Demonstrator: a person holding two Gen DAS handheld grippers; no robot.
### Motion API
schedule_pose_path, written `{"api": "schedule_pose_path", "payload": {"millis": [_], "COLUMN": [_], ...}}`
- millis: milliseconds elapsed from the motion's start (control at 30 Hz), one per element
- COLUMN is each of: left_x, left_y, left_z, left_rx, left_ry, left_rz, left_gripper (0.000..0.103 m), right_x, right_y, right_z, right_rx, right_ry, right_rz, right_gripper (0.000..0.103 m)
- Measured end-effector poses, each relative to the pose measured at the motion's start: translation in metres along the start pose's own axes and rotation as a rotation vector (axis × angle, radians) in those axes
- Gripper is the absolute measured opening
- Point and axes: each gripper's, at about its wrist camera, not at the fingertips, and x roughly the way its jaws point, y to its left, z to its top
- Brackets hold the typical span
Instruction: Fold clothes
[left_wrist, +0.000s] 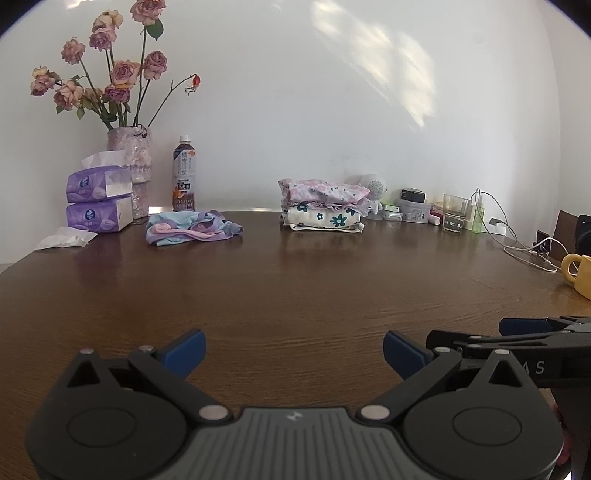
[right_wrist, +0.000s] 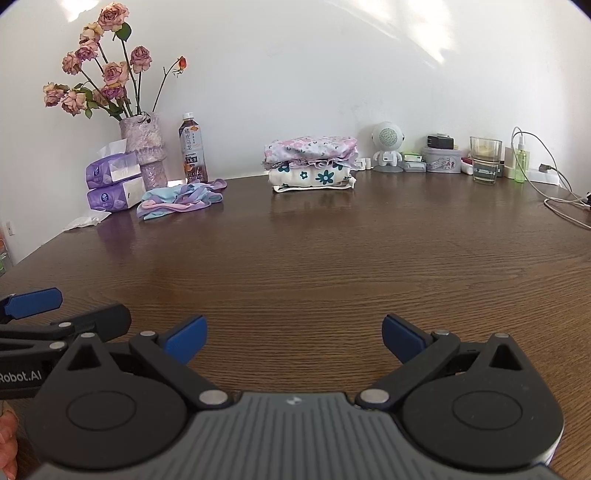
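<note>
A crumpled blue, pink and purple garment (left_wrist: 192, 228) (right_wrist: 181, 199) lies unfolded at the far left of the brown wooden table (left_wrist: 295, 291) (right_wrist: 314, 258). A neat stack of folded floral clothes (left_wrist: 324, 205) (right_wrist: 312, 163) sits at the far middle by the wall. My left gripper (left_wrist: 294, 352) hovers open over the near table edge, nothing between its blue pads. My right gripper (right_wrist: 294, 338) is open too, empty, beside the left one. Each shows at the edge of the other's view: right gripper (left_wrist: 517, 334), left gripper (right_wrist: 55, 314).
Far left stand a vase of dried roses (left_wrist: 133, 162), two tissue packs (left_wrist: 99, 199), a loose tissue (left_wrist: 66, 238) and a drink bottle (left_wrist: 184, 177). Along the right wall are a small white speaker figure (right_wrist: 387, 147), a tin (right_wrist: 441, 159), a glass (right_wrist: 485, 158), cables (right_wrist: 561, 203) and a yellow mug (left_wrist: 580, 273).
</note>
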Motion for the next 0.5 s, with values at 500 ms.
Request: {"api": "schedule_pose_path", "payload": {"millis": [500], "left_x": [0.0007], "left_y": [0.0009], "left_z": [0.0001], "left_rx": [0.000], "left_ry": [0.007], "left_rz": [-0.005], "left_gripper": [0.103], "right_x": [-0.0014], "right_y": [-0.0011], "right_z": [-0.0008], "right_rx": [0.006], "right_ry": [-0.003], "right_rz": [-0.002], "right_gripper": [0.103]}}
